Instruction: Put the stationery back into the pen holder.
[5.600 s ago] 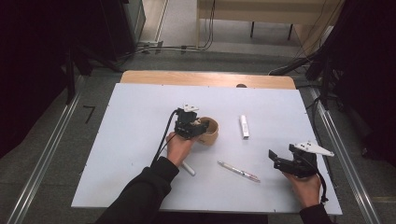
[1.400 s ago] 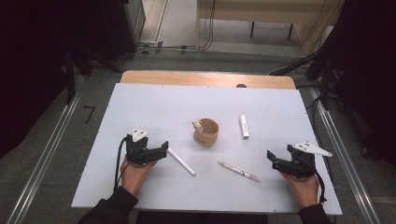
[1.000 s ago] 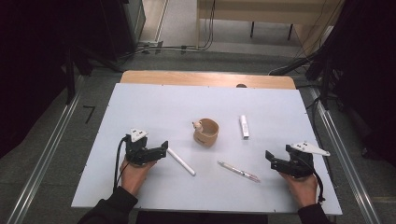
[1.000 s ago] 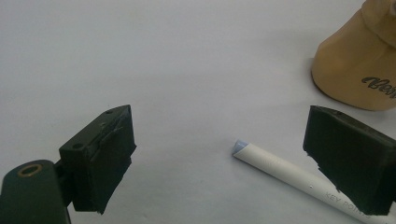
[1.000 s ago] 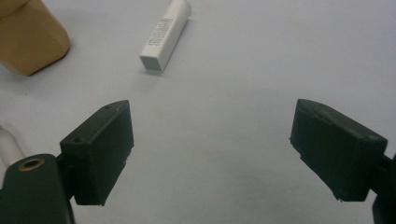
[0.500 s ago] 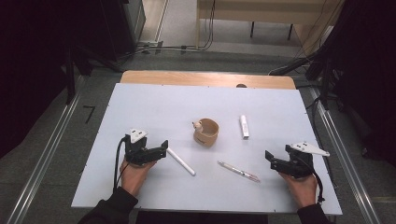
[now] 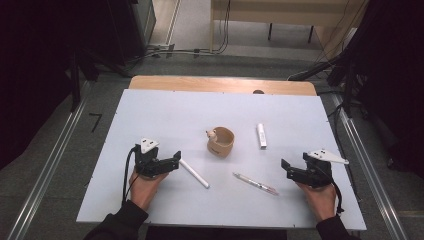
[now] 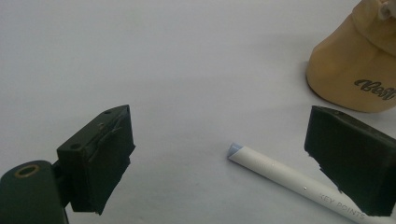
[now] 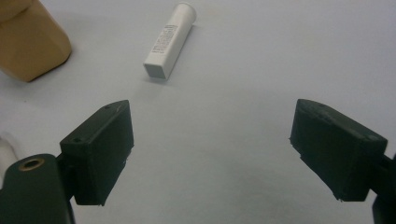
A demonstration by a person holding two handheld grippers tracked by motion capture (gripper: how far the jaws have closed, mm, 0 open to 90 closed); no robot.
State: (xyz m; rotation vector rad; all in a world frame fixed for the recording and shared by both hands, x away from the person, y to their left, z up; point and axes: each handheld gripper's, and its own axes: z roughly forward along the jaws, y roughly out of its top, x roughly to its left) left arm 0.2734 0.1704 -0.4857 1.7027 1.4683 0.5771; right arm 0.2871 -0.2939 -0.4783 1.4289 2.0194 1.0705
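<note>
Left gripper (image 7: 172,161) rests low at the near left of the white bench (image 7: 165,110), fingers (image 8: 100,154) spread wide and empty. A white marker pen (image 7: 194,173) lies just to its right, its far tip between the fingers in the left gripper view. Right gripper (image 7: 286,170) sits at the near right, fingers (image 9: 100,149) likewise wide apart, holding nothing. Tan cup (image 7: 220,141) stands mid-bench; a white capped tube (image 7: 261,135) lies to its right; a thin clear pen (image 7: 255,183) lies nearer, between the grippers.
</note>
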